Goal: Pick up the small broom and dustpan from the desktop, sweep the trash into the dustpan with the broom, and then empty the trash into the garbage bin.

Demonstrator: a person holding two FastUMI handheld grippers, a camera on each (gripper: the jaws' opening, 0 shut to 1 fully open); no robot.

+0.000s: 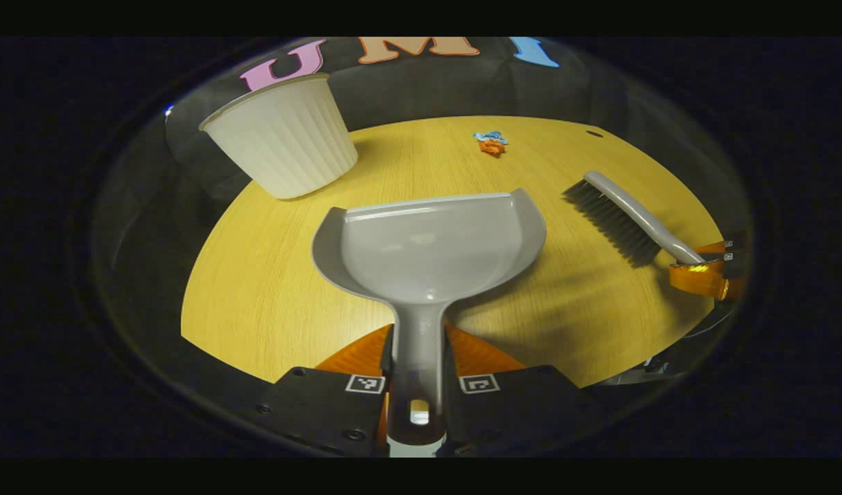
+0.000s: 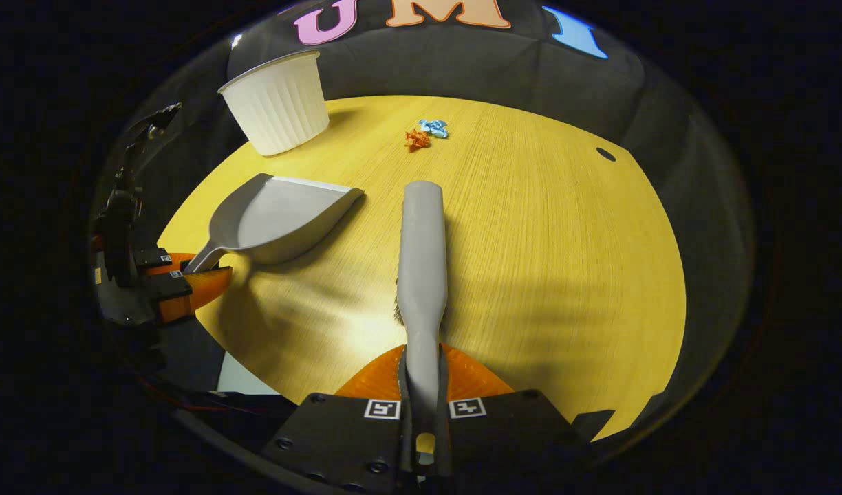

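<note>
At the near edge of the worktop (image 1: 270, 302), your left tongs (image 1: 417, 385) are closed on the handle of the dustpan (image 1: 428, 247), both orange fingers pressed against it from either side. The pan reaches out ahead of them over the wood, its open mouth facing the far edge. Whether its flat front lip touches the surface or sits just above it, you cannot tell from the left gripper view.

Your right tongs (image 2: 421, 385) are likewise clamped on the handle of the broom (image 2: 422, 254). In the right gripper view the grey back of the broom runs straight away from you, with a few dark bristles peeking out beneath it on its left side. In the left gripper view the broom sits near the right edge of the worktop, bristles turned toward the dustpan, well apart from it.

Farther out, close to the far edge, lie two small crumpled scraps of trash touching each other: an orange scrap (image 2: 416, 139) and a blue scrap (image 2: 434, 128). They sit well beyond both the pan and the broom.

At the far left corner stands the white ribbed bin (image 2: 278, 103), upright, its wide mouth open.
</note>
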